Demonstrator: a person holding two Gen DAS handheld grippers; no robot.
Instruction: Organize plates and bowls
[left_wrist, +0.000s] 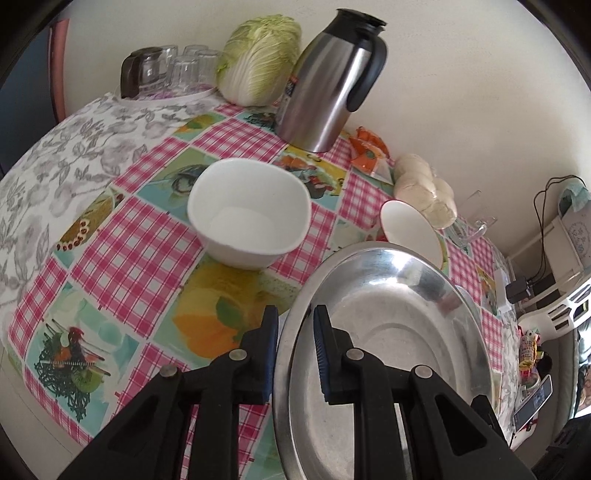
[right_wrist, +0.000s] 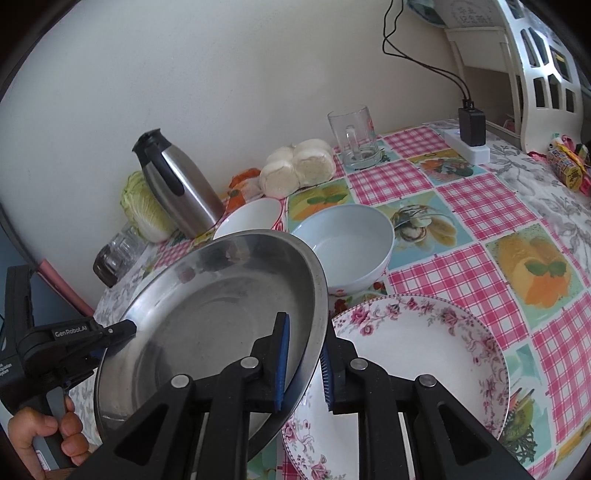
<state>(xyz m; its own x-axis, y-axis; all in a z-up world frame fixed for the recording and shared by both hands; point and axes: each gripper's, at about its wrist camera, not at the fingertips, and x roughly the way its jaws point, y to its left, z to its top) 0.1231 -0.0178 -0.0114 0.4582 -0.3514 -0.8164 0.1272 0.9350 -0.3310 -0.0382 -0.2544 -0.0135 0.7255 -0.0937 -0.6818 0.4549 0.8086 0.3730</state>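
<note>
A round steel plate (left_wrist: 388, 332) (right_wrist: 207, 317) is held tilted above the table. My left gripper (left_wrist: 295, 354) straddles its left rim, and it shows in the right wrist view (right_wrist: 122, 330) gripping that rim. My right gripper (right_wrist: 304, 363) has its fingers on either side of the right rim. Under the steel plate lies a floral plate (right_wrist: 424, 365). A white squarish bowl (left_wrist: 251, 218) stands on the table beyond my left gripper. A pale blue bowl (right_wrist: 347, 247) and a small white bowl (right_wrist: 251, 218) (left_wrist: 410, 229) stand behind the steel plate.
A steel thermos jug (left_wrist: 328, 81) (right_wrist: 177, 184), a cabbage (left_wrist: 258, 59), upturned glasses (left_wrist: 177, 70) and a bag of buns (right_wrist: 299, 166) line the wall. A glass mug (right_wrist: 354, 136) and a power strip with charger (right_wrist: 469, 140) stand at the back right.
</note>
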